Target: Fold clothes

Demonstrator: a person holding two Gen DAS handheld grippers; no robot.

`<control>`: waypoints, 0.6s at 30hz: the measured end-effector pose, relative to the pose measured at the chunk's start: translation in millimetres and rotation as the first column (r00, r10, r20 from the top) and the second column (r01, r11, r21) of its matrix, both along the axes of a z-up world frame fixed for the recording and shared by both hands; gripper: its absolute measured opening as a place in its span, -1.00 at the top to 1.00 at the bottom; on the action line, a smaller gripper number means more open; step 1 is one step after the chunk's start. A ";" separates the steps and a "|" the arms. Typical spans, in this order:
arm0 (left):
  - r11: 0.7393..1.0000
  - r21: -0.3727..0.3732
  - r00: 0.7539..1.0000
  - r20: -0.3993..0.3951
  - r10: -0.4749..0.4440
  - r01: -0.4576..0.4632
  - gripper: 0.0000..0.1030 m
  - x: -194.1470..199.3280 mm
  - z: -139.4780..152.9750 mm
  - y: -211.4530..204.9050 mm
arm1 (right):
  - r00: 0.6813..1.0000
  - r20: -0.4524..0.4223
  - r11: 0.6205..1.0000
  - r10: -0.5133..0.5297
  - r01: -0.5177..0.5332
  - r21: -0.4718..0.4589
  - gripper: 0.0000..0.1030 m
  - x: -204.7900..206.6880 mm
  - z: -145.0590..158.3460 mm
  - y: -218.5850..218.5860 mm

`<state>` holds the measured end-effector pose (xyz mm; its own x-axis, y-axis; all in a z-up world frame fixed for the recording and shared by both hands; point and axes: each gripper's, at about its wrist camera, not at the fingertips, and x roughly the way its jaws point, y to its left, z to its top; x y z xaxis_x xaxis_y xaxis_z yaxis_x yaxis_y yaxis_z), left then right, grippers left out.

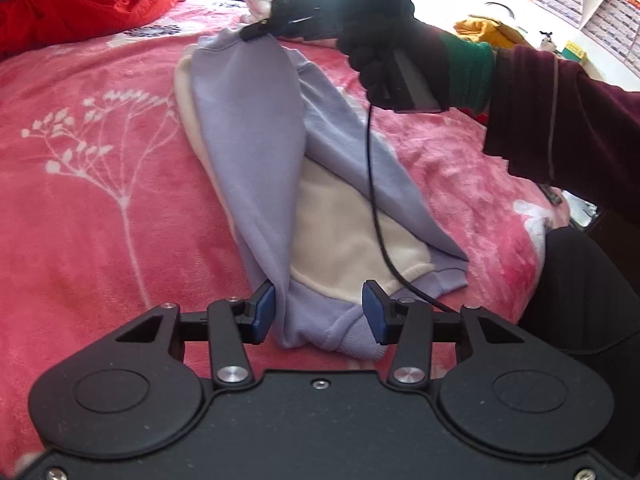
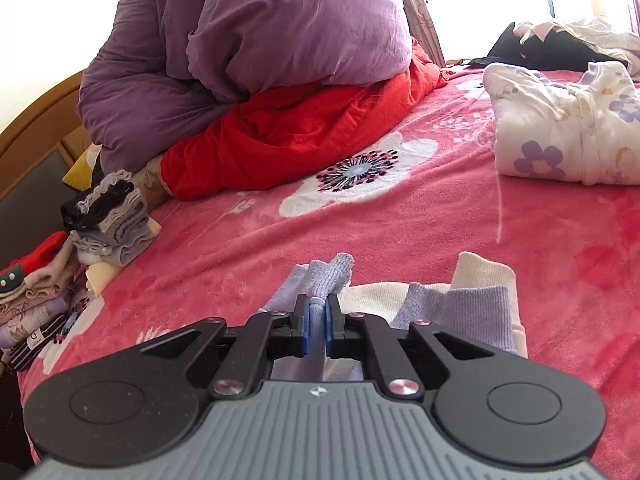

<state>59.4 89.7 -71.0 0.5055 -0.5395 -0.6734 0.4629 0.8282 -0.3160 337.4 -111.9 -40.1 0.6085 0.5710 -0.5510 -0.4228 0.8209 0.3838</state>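
A lilac garment with a cream fleece lining [image 1: 256,128] lies lengthwise on the pink flowered blanket [image 1: 88,208]. My left gripper [image 1: 319,312] is open, its blue pads on either side of the garment's near end. My right gripper [image 1: 256,33], held in a black-gloved hand, pinches the garment's far ribbed edge and lifts it off the bed. In the right wrist view the right gripper [image 2: 318,320] is shut on lilac ribbed cloth [image 2: 332,276], with a lilac cuff [image 2: 476,312] beside it.
A purple duvet [image 2: 256,28] on a red quilt [image 2: 288,132] lies at the bed's head. A folded white flowered garment [image 2: 560,124] lies far right. Stacks of folded clothes [image 2: 108,216] sit at the left edge. The right gripper's black cable [image 1: 376,208] hangs across the garment.
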 end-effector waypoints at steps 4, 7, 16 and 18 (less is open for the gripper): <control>1.000 -0.007 1.000 0.022 0.001 -0.001 0.13 -1.0 3.2 0.5 | 1.000 0.005 1.000 -0.005 0.005 0.021 0.82 0.5 0.1 -3.1; 1.000 -0.015 0.999 0.040 0.000 0.001 0.13 -1.3 5.8 0.7 | 1.000 0.002 0.999 -0.009 0.009 0.035 0.82 0.9 -0.8 -5.0; 0.998 0.032 0.997 0.047 -0.057 0.056 0.13 5.9 1.7 -12.3 | 0.998 -0.035 0.998 -0.044 0.045 0.047 0.82 4.5 -13.0 -7.7; 0.993 0.084 0.996 0.040 -0.083 0.080 0.13 6.1 -3.3 -18.4 | 0.998 -0.034 0.998 -0.046 0.047 0.049 0.82 4.5 -13.8 -7.3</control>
<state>65.5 71.3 -74.3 0.4919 -0.5240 -0.6953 0.5417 0.8094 -0.2267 341.9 -119.3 -53.9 0.6170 0.5698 -0.5428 -0.3711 0.8189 0.4378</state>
